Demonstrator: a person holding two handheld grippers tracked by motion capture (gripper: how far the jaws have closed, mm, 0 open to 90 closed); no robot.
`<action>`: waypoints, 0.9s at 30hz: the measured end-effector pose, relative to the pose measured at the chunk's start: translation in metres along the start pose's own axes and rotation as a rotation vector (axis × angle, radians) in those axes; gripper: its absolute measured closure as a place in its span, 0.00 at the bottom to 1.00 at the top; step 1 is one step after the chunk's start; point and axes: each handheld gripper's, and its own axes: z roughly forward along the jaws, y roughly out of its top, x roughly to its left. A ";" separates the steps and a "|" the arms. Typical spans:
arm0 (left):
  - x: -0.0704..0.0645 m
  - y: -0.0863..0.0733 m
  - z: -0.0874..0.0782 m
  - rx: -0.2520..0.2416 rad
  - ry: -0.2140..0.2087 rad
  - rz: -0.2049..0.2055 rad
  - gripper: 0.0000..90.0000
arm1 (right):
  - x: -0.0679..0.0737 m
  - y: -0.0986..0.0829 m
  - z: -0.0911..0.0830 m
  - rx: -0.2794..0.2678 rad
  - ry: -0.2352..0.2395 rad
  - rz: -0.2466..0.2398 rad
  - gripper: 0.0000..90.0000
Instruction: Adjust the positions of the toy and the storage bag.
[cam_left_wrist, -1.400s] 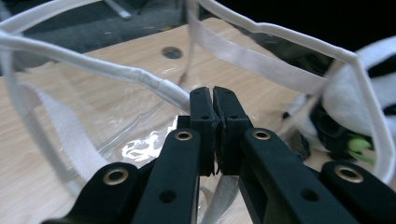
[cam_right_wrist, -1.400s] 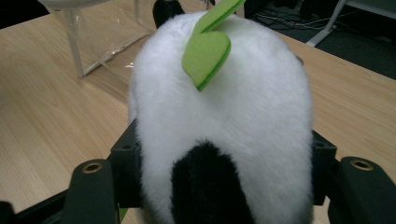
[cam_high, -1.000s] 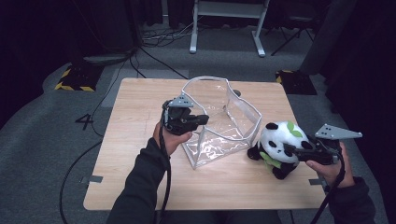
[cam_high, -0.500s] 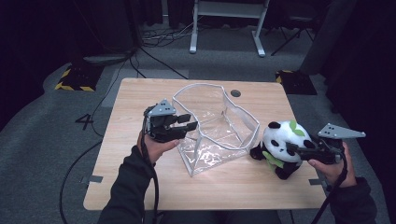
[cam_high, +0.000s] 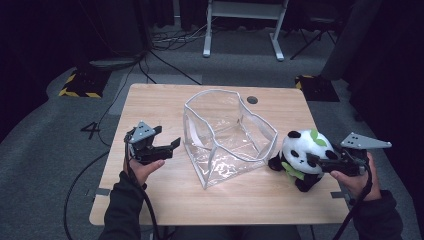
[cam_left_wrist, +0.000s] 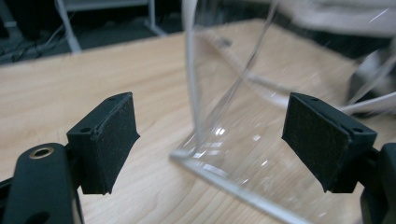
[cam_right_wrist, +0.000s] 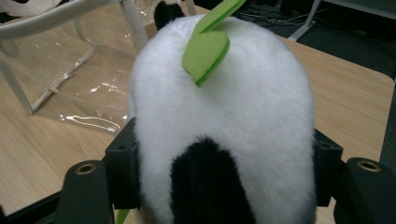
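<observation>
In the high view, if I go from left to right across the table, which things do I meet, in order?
Left gripper, open, held above the wood → clear plastic bag, standing open → panda plush toy → right gripper, its jaws closed on the panda, with its grey plate at the far right.

Light wooden table (cam_high: 165, 107), clear plastic bag (cam_high: 227, 137) mid-table, plush panda (cam_high: 302, 155) at right

Plush panda (cam_high: 301, 152): white head, black ears and limbs, green leaf on top of head, small green patch at its front. Sits just right of the clear bag (cam_high: 225, 135), near it, head clamped. Clear bag: transparent plastic, white-trimmed edges, open top, standing slightly crumpled, mid desk (cam_high: 165, 100).
</observation>
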 end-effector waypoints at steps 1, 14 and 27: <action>0.003 -0.002 0.010 0.032 0.030 0.009 0.20 | 0.000 0.000 0.000 0.001 0.002 -0.002 0.35; 0.019 -0.013 0.097 0.168 0.149 -0.040 0.45 | 0.000 -0.005 -0.005 -0.013 0.006 -0.004 0.37; 0.010 0.019 0.131 0.205 0.198 -0.002 0.45 | -0.002 -0.012 -0.015 -0.012 0.003 0.007 0.36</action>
